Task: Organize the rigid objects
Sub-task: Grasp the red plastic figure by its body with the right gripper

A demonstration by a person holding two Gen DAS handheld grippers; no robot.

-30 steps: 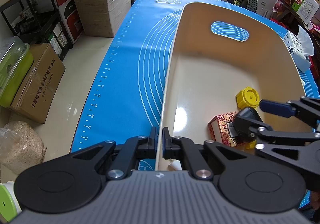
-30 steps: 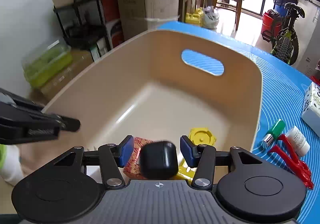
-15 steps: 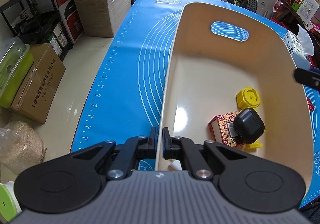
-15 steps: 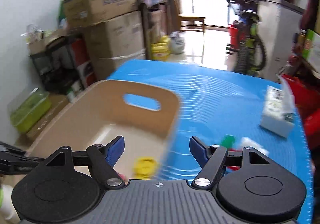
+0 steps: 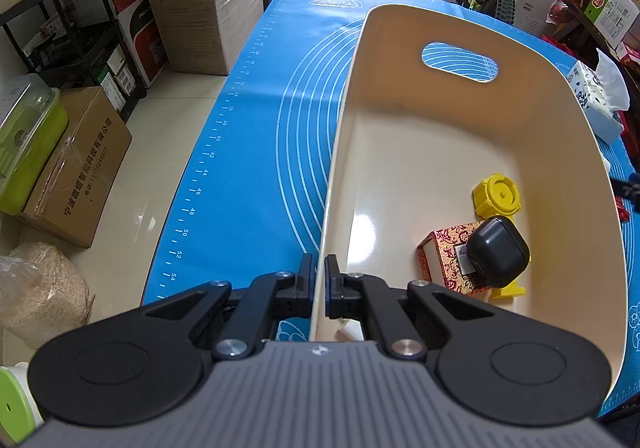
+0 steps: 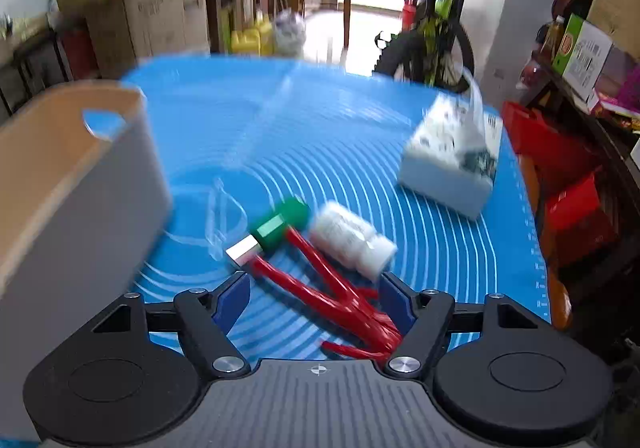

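Left wrist view: left gripper (image 5: 319,279) clamps the beige bin's (image 5: 576,152) rim; inside lie a black case (image 5: 498,252), patterned box (image 5: 444,264), yellow cap (image 5: 497,195). Right gripper (image 6: 314,302), spread wide and empty, hovers over red tongs (image 6: 332,300), green-capped tube (image 6: 272,230), white bottle (image 6: 352,238).

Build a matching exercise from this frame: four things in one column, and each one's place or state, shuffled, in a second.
Things:
1. black case
2. left gripper
3. right gripper
4. tissue pack

Places or states:
A. open above the red tool
B. on the blue mat, outside the bin
C. clamped on the bin wall
D. inside the bin, on the patterned box

Pairs: 1-D, 2-C, 3-A, 4-B
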